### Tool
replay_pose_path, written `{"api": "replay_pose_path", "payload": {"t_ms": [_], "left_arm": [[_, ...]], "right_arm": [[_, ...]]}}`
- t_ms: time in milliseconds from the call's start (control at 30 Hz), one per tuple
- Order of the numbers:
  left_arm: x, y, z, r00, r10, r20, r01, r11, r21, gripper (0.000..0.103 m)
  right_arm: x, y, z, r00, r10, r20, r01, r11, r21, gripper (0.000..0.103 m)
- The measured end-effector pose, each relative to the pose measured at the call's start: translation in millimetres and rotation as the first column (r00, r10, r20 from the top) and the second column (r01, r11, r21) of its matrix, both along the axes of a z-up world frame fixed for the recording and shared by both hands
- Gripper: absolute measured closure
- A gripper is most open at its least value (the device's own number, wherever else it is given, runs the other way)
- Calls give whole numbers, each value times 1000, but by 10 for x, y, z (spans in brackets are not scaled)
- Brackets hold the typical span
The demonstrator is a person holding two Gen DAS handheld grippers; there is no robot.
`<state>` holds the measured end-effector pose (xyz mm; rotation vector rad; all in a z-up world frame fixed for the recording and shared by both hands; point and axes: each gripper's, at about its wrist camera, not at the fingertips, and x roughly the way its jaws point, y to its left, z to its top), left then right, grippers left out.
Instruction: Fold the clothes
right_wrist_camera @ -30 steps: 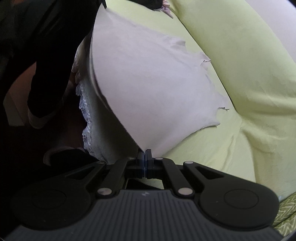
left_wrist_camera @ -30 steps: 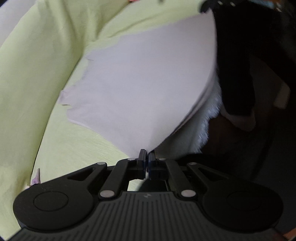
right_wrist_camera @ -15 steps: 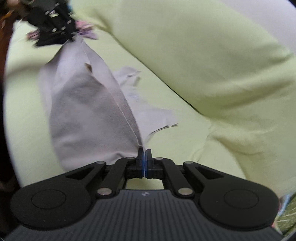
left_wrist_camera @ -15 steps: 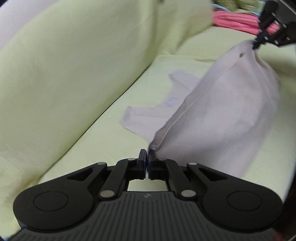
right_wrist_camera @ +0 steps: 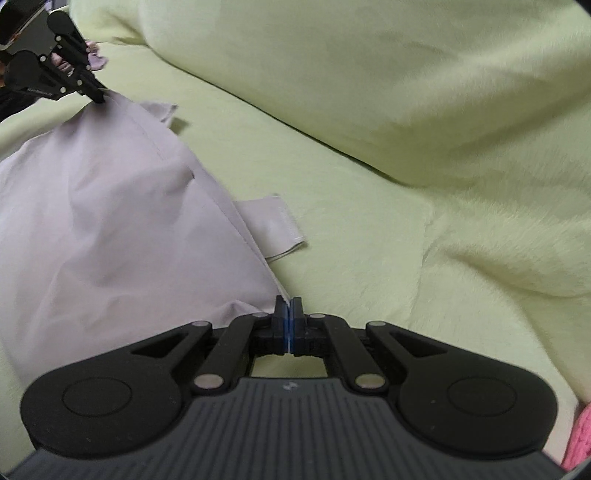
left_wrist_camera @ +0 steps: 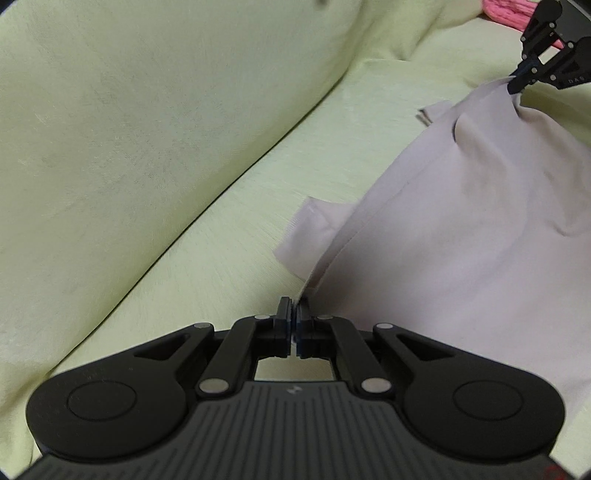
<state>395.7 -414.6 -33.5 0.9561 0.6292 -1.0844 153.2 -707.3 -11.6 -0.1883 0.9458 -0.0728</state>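
Nearest in the left wrist view, the left gripper (left_wrist_camera: 294, 304) has its two fingers pressed together on a hem corner of the shirt (left_wrist_camera: 461, 236), with a thin edge of cloth caught between the pads. Likewise, in the right wrist view the right gripper (right_wrist_camera: 288, 304) is clamped on the opposite hem corner of the same shirt (right_wrist_camera: 110, 236), fingers closed with no gap showing. One garment is in play: a pale lilac-grey shirt, lifted along its hem between the two grippers and billowing, its lower part resting on the sofa seat (left_wrist_camera: 236, 236). Just beyond each gripper a short sleeve (left_wrist_camera: 314, 229) lies flat on the seat, poking out from under the raised cloth; two sleeves can be counted, the second one (left_wrist_camera: 434, 110) farther off. Behind the shirt runs the yellow-green backrest (left_wrist_camera: 147, 110), filling the far left of the left view and the far right of the right view (right_wrist_camera: 406, 92). Nothing lies on the seat between shirt and backrest. Farther on, each camera catches the other gripper at the far end of the hem: the right one at top right of the left view, the left one at top left of the right view. One pink textile (left_wrist_camera: 506, 11) lies farthest away, at the seat's right end; what it is cannot be told.
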Motion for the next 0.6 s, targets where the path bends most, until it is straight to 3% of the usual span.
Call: {"api": "replay_pose_path", "payload": {"t_ms": [367,600], "left_arm": [[320,-167,-290,998,61,-35,-62,997,-43,103],[378,-177,-361,996,88,-34,-90,993,-80,103]], "right_arm": [[353,-229,-283,998,-66,13,65,997,39,103],[264,-321,-302,981,-194,21,194,981,25,103]]}}
